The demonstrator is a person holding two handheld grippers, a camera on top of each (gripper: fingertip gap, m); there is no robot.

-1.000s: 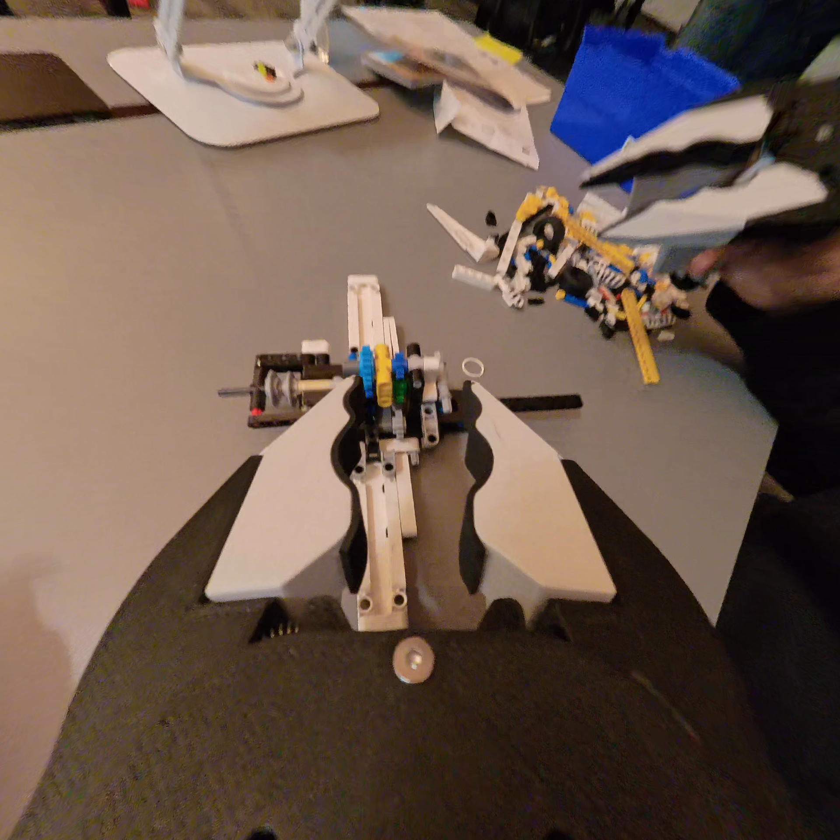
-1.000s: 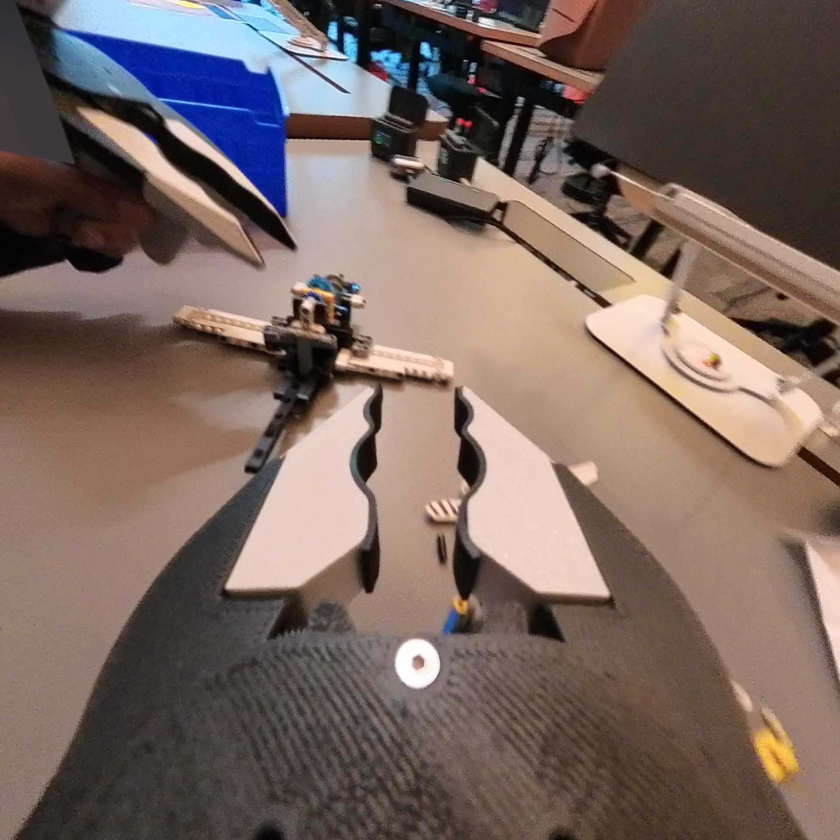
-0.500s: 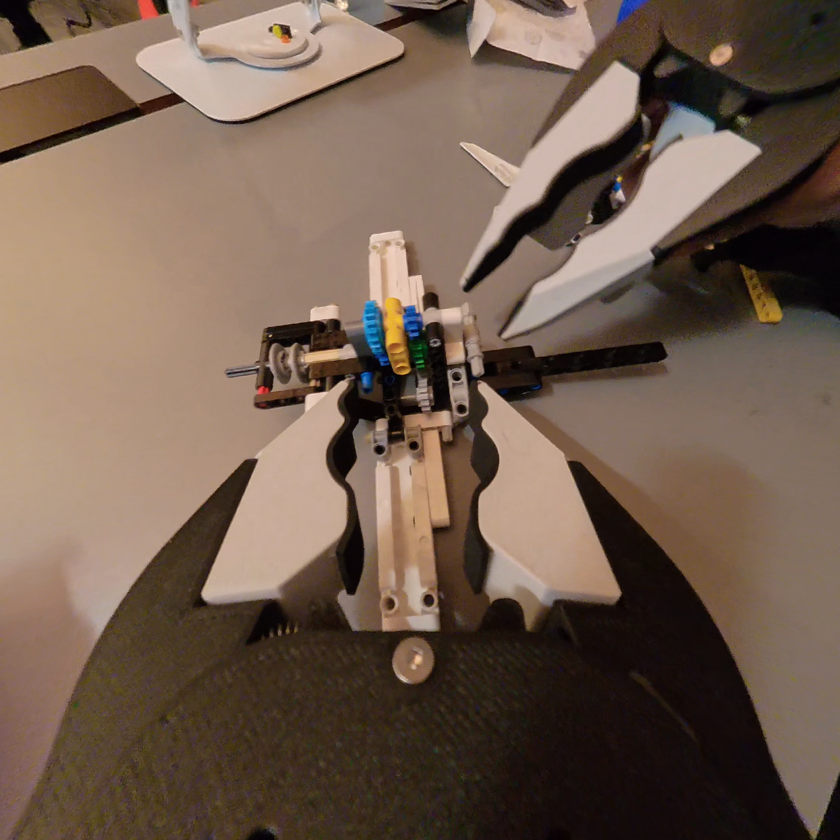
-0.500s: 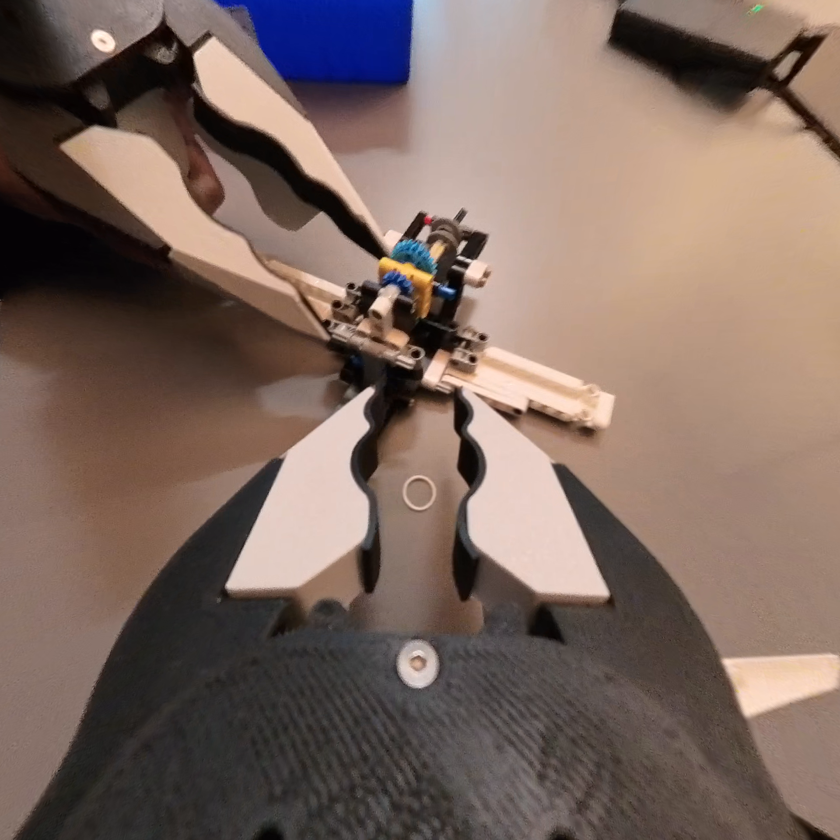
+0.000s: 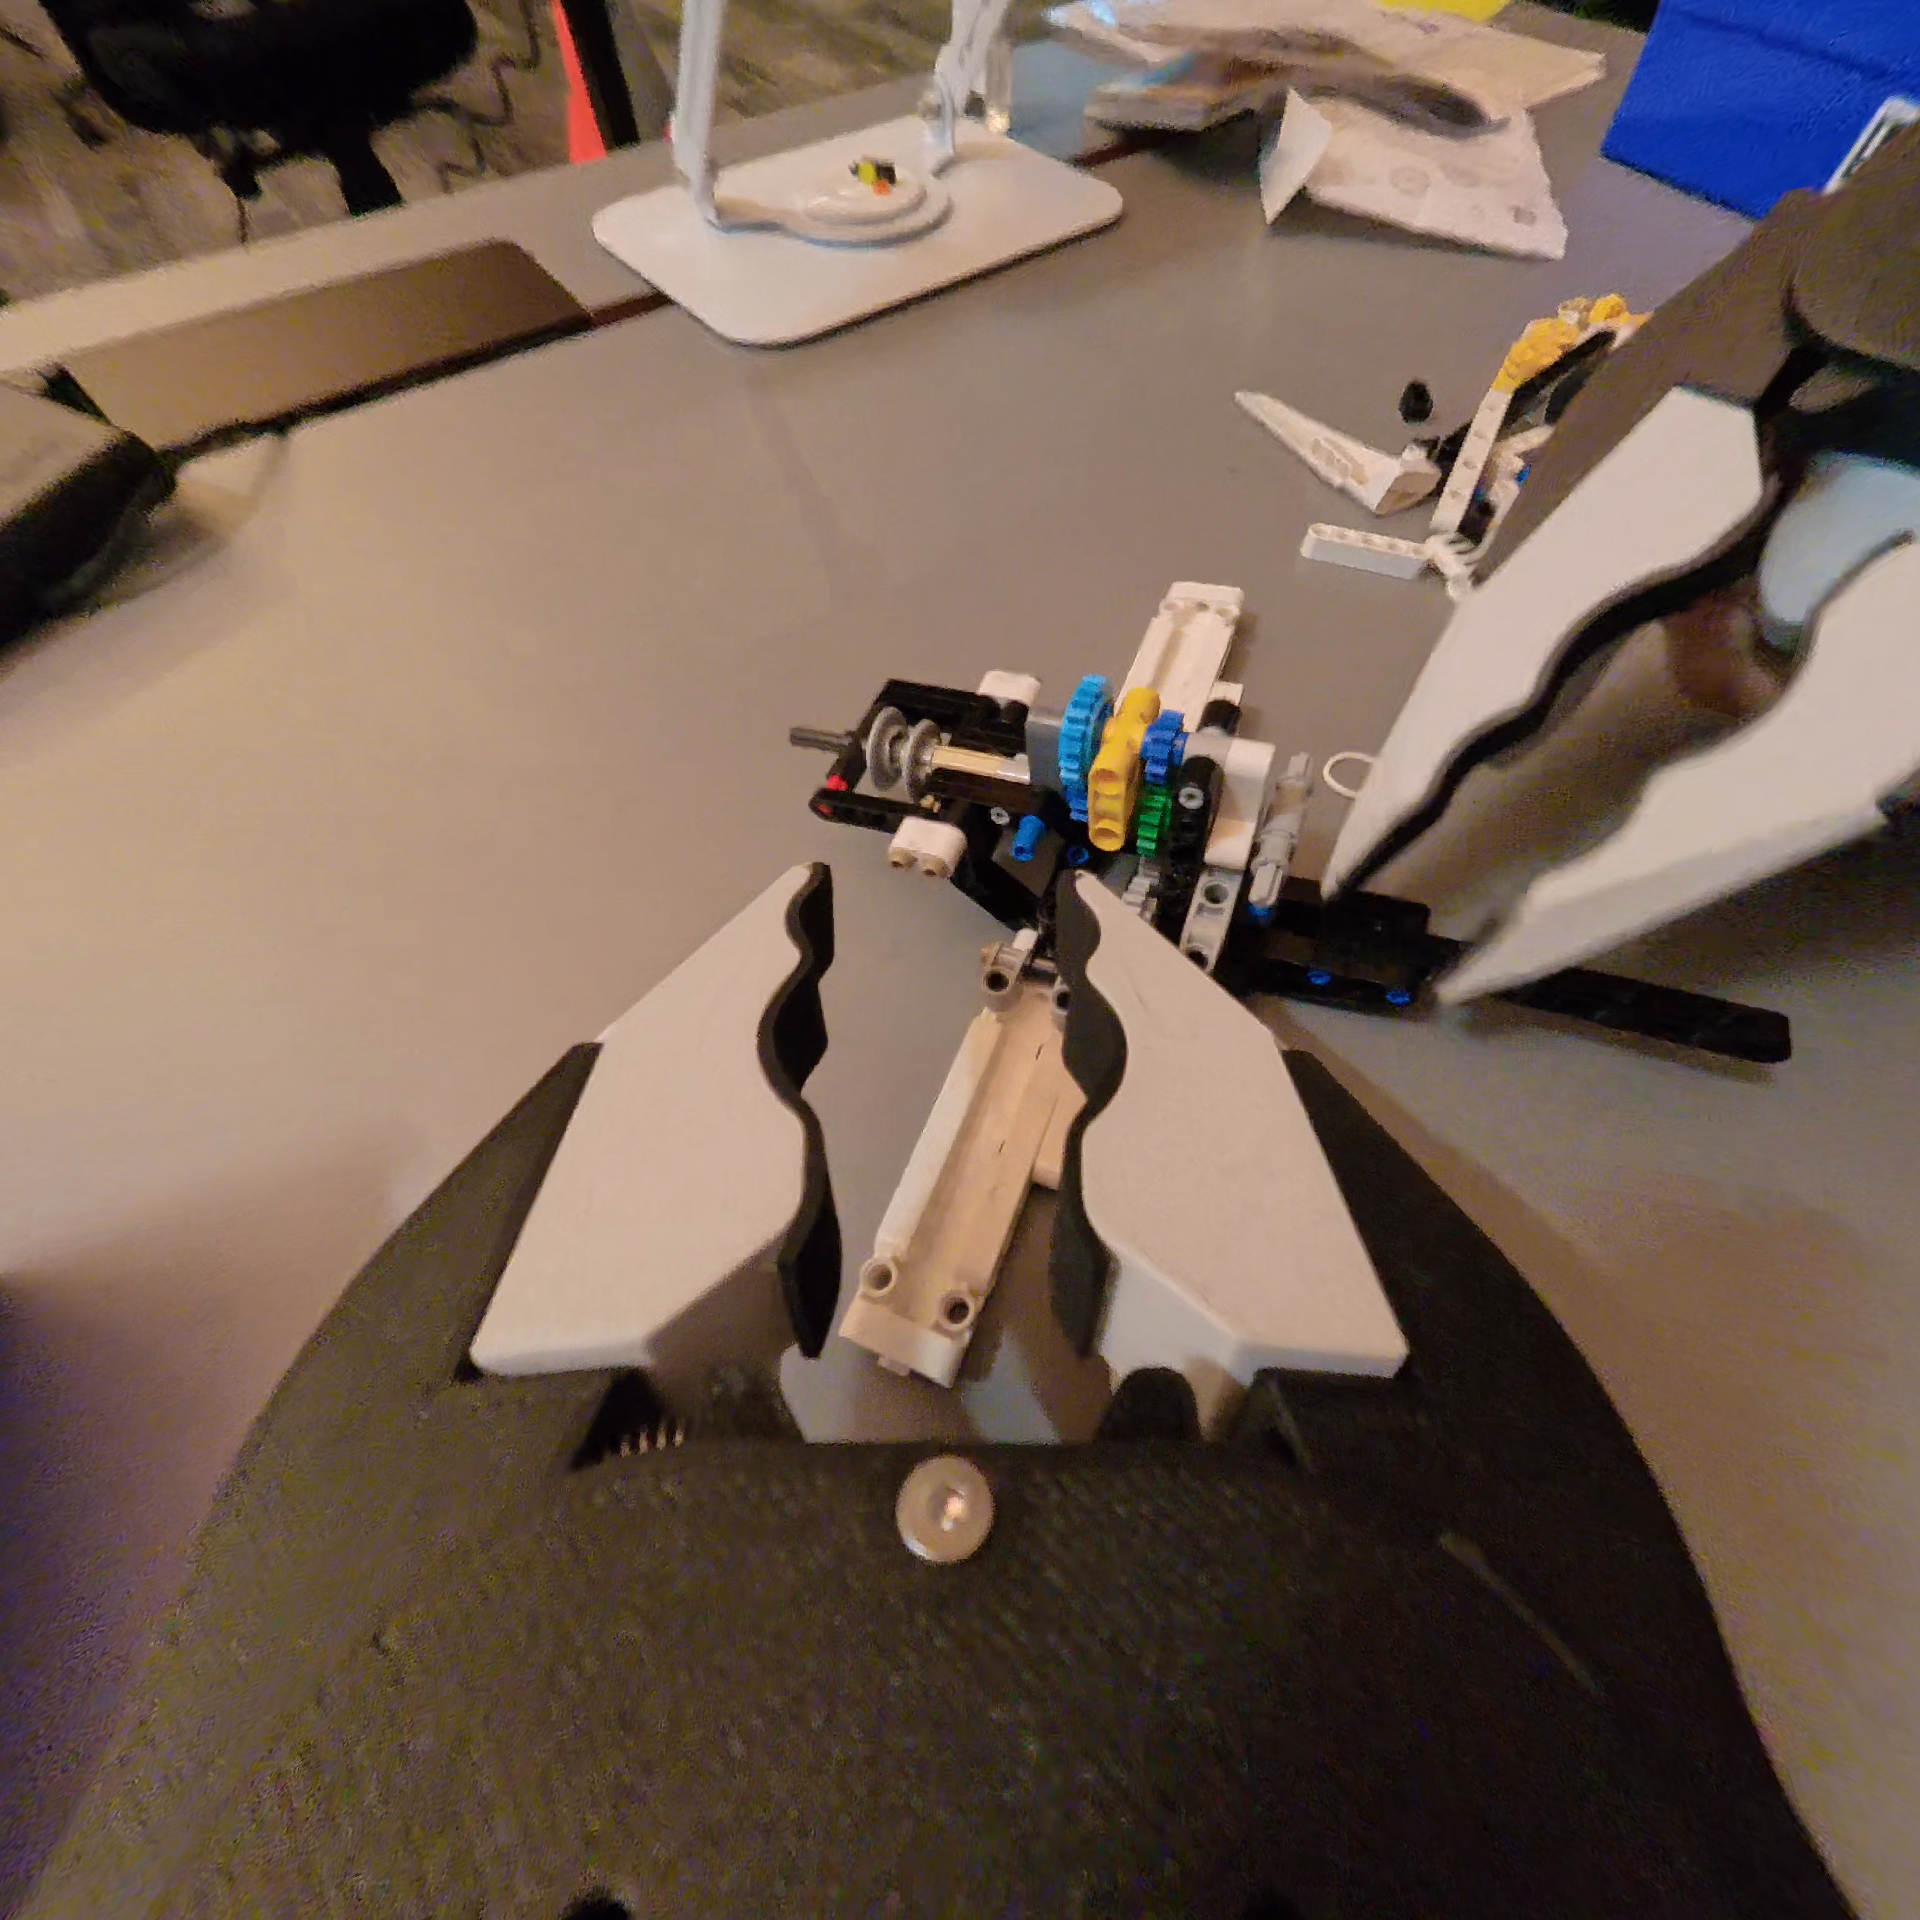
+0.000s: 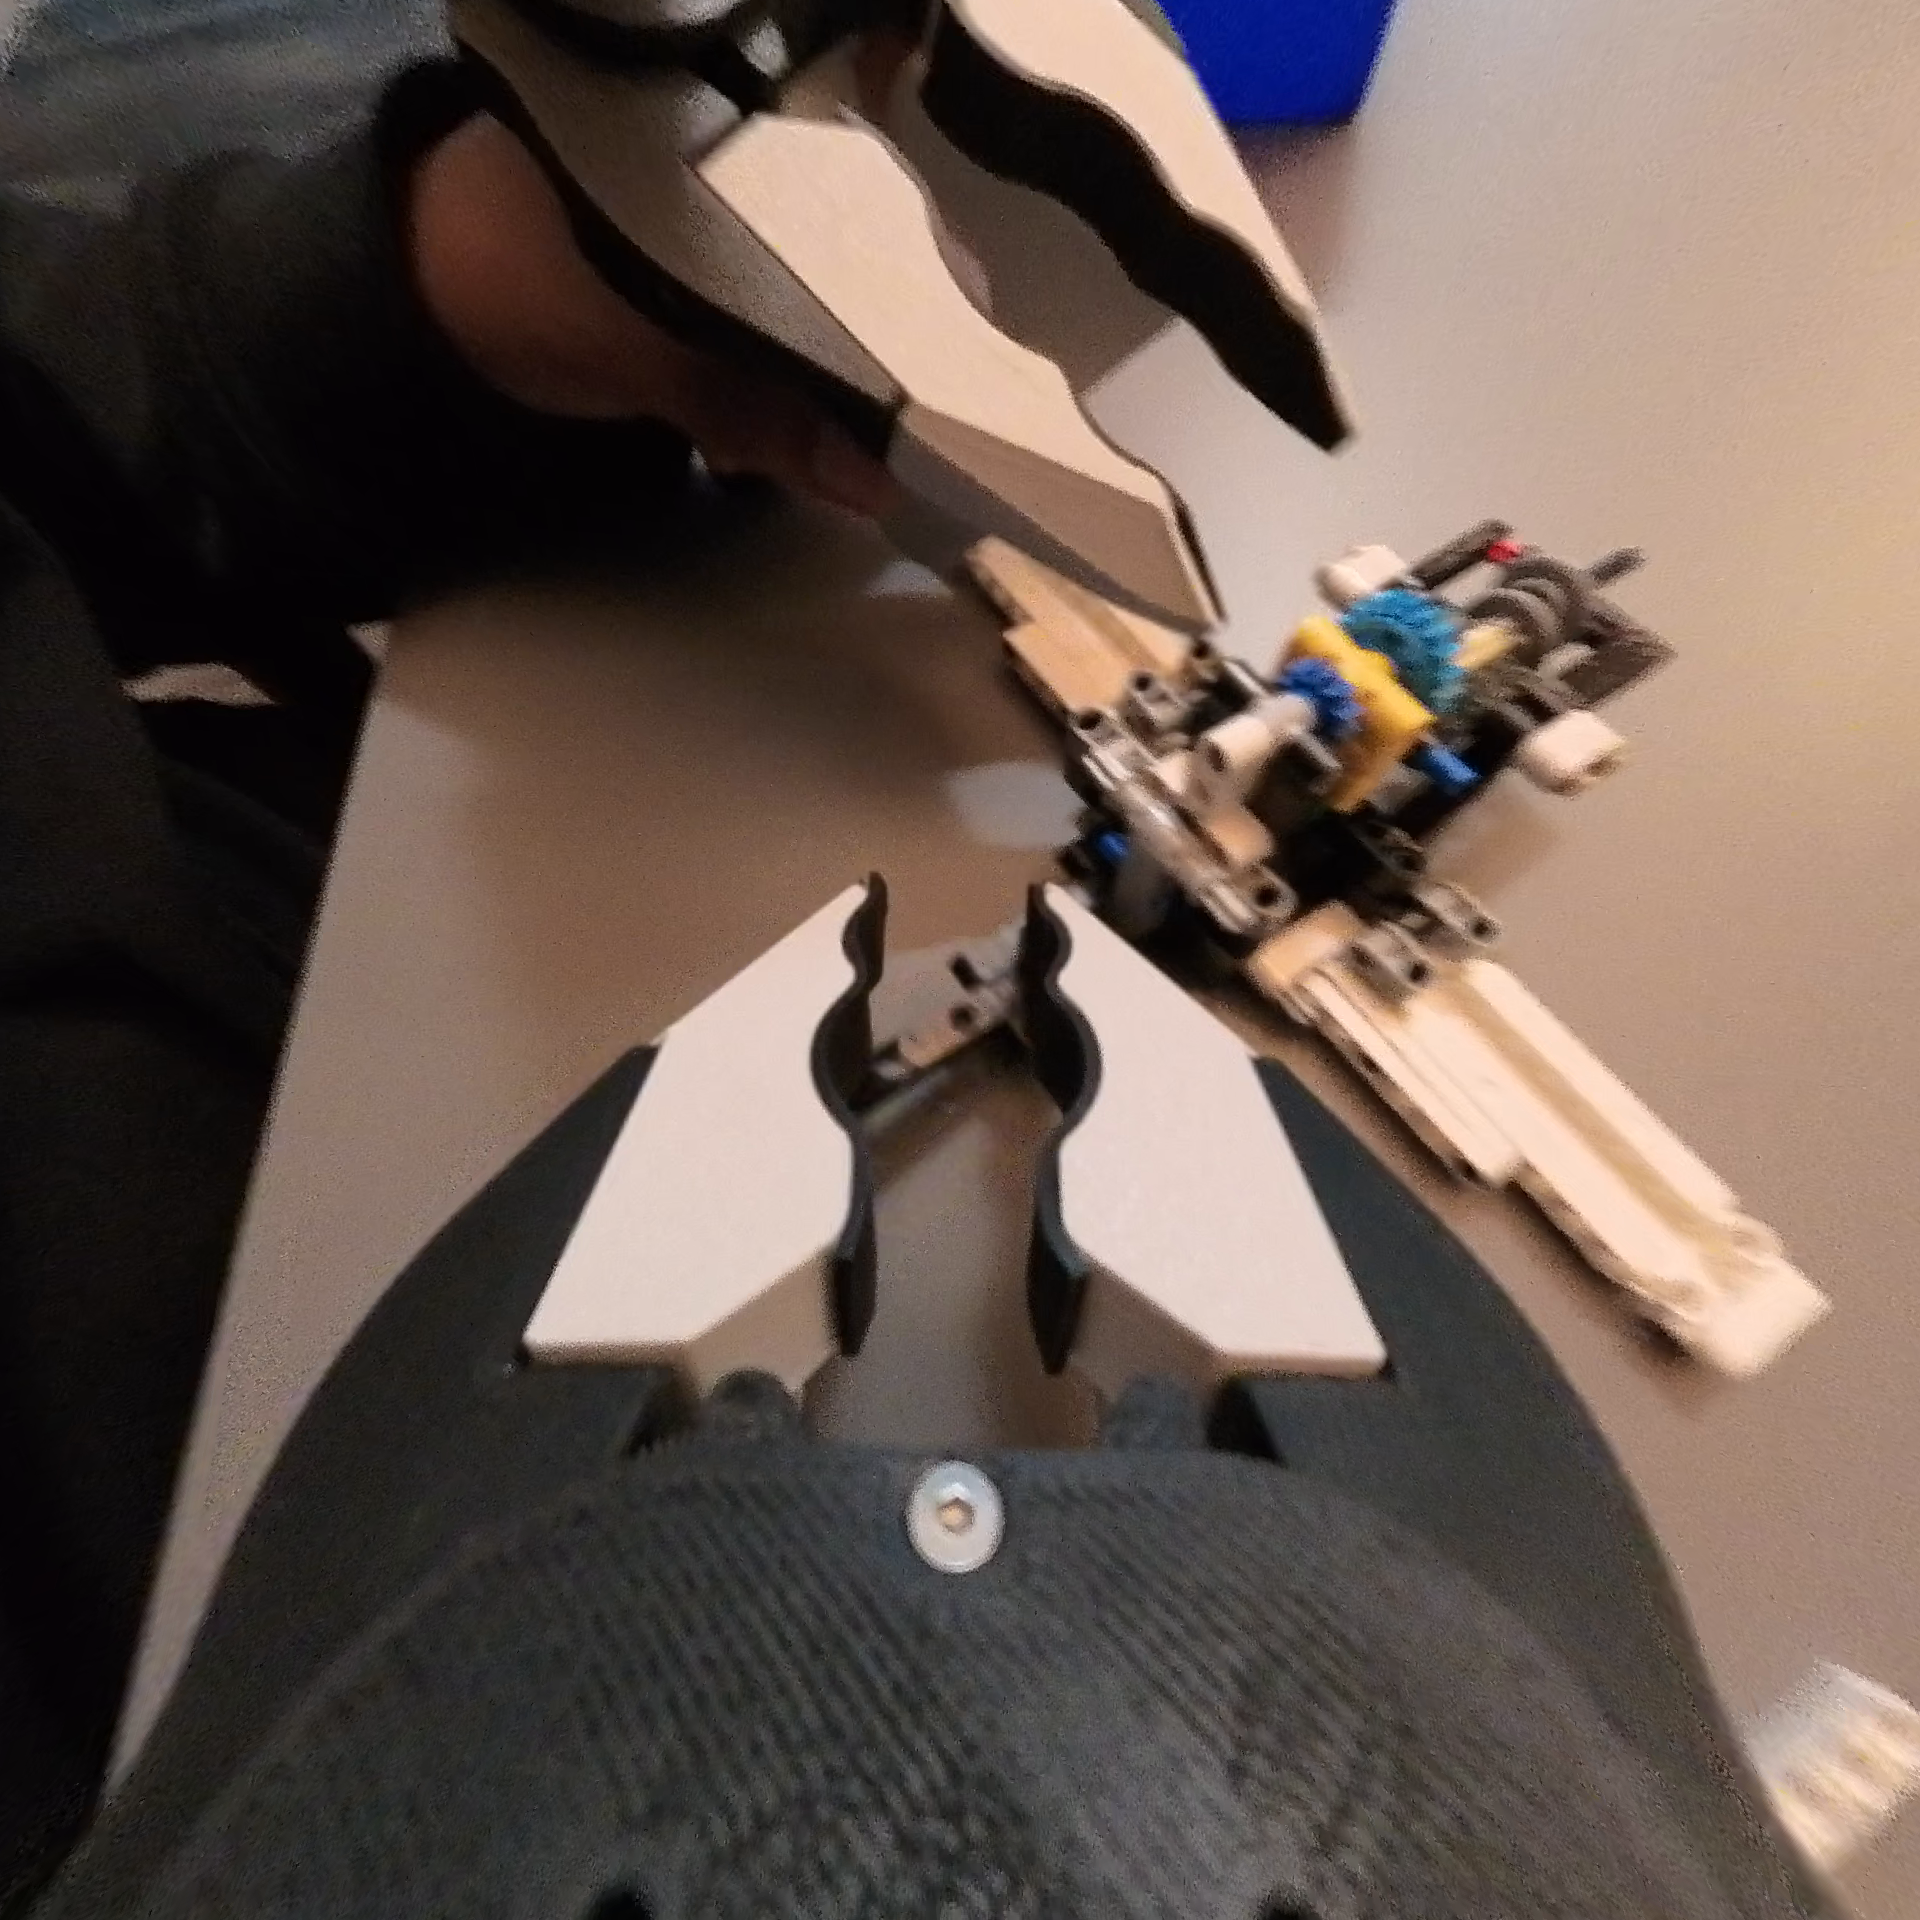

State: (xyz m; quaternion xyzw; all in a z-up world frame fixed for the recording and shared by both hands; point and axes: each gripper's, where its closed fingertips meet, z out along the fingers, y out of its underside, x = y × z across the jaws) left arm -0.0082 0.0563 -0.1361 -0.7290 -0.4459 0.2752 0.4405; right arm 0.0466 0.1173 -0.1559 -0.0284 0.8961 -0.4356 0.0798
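Observation:
A small brick model with blue, yellow and green gears lies on the grey table. It also shows in the right wrist view. My left gripper is open. The model's white beam lies between its fingers, against the right pad and clear of the left one. My right gripper straddles the model's black beam, which runs slantwise between its pads. Blur hides whether they press on it. The left wrist view shows the right gripper with its tips at that beam.
A white lamp base, loose papers and a blue bin stand at the back. A pile of loose brick parts lies behind the right gripper. A small white ring lies beside the model. A dark sleeve fills the left.
My right gripper came down from above the model to its black beam, and its jaws narrowed. The model now lies turned between my left fingers, which closed slightly.

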